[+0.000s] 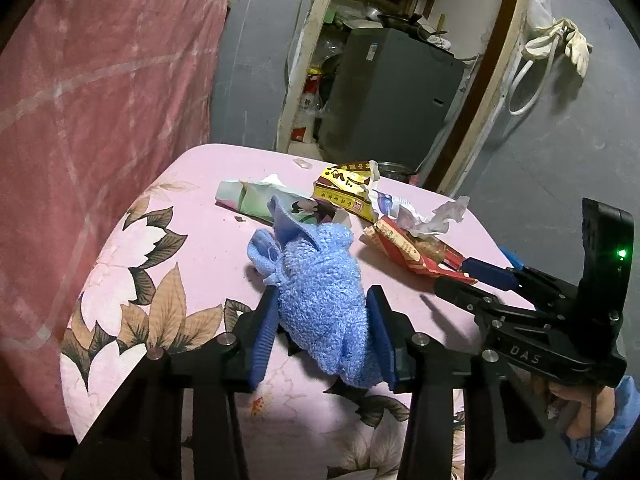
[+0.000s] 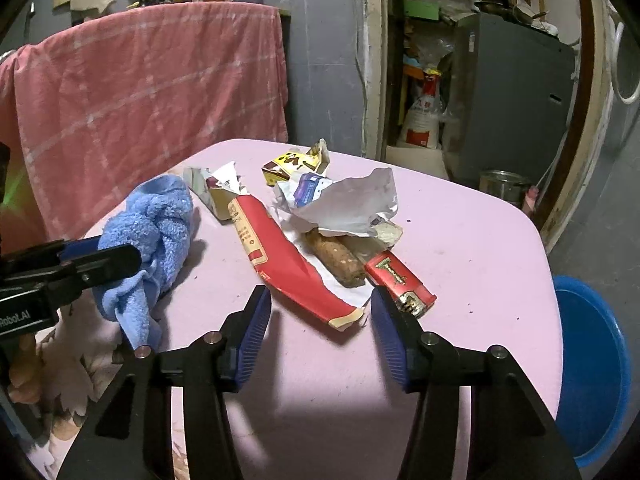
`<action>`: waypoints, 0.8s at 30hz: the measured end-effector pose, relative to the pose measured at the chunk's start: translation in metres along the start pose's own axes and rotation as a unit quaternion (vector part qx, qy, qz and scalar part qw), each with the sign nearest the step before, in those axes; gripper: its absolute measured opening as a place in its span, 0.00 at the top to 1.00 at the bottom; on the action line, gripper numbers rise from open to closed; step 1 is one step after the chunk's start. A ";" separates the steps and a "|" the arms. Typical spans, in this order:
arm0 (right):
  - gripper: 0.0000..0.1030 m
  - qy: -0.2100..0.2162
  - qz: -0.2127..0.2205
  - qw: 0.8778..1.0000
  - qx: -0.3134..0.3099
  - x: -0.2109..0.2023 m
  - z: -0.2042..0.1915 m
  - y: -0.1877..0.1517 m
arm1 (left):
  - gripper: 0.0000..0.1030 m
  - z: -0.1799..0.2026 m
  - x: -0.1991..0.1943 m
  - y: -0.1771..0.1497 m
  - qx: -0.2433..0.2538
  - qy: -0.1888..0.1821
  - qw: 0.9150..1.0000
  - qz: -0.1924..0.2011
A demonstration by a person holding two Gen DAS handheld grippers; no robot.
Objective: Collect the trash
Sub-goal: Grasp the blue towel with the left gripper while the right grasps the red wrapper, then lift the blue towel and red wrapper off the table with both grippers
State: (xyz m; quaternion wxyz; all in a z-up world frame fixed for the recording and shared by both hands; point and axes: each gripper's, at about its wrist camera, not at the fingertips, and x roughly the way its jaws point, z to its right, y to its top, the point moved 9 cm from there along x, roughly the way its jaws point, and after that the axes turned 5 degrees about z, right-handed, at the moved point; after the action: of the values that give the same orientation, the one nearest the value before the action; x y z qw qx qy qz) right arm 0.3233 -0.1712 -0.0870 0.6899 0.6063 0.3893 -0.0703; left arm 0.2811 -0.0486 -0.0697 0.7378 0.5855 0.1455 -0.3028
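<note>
Pink cloth with a leaf-and-flower print covers the table (image 2: 460, 240), and the trash lies in a loose heap across its middle; in the right wrist view the right gripper (image 2: 320, 328) stands with its blue-padded fingers wide apart and nothing between them, low in the frame; the torn red wrapper (image 2: 280, 256) runs from the centre of the frame down to a point just above the gap between the fingers, its lower end nearer the left finger; the red cigarette pack (image 2: 400, 284) lies just beside the tip of the right finger, whether touching I cannot tell; a brown stick-shaped scrap (image 2: 336, 258) lies between wrapper and pack; crumpled white paper (image 2: 348, 204) sits above it, with a yellow box (image 2: 296, 164) beyond, toward the top centre; a blue basin (image 2: 596, 364) shows at the lower right, beside the table's edge; in the left wrist view the left gripper (image 1: 324, 328) is clamped on a blue towel (image 1: 320, 280), which bulges up out of the fingers at the frame's centre; the heap lies beyond the towel, toward the upper right of that frame, and a flattened pale green carton (image 1: 248, 200) lies just behind the towel; a pink checked blanket (image 1: 100, 120) hangs at the left.
</note>
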 end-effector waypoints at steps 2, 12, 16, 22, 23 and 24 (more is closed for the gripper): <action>0.59 0.000 0.000 1.000 -0.003 0.000 -0.002 0.001 | 0.65 0.001 0.000 0.001 0.000 -0.001 1.000 0.000; 0.92 0.014 -0.016 0.999 -0.027 0.008 -0.017 -0.004 | 0.72 0.004 0.000 0.000 0.006 -0.002 1.000 -0.003; 0.94 0.018 -0.010 0.999 -0.030 0.004 -0.020 -0.007 | 0.73 0.005 -0.004 0.000 0.002 -0.002 1.000 -0.002; 0.96 0.023 0.019 0.999 -0.033 -0.012 -0.024 -0.007 | 0.74 0.011 -0.014 -0.003 0.007 0.001 1.000 0.010; 0.96 0.023 0.024 0.999 -0.032 -0.015 -0.025 -0.006 | 0.74 0.012 -0.017 -0.003 0.008 0.001 1.000 0.015; 0.97 0.024 0.033 0.999 -0.032 -0.020 -0.026 -0.006 | 0.74 0.013 -0.019 -0.003 0.010 0.001 1.000 0.018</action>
State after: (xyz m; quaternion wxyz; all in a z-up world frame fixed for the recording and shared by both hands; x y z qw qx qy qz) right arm 0.2948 -0.1572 -0.0782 0.7011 0.5979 0.3881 -0.0205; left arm 0.2626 -0.0559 -0.0572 0.7372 0.5954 0.1326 -0.2906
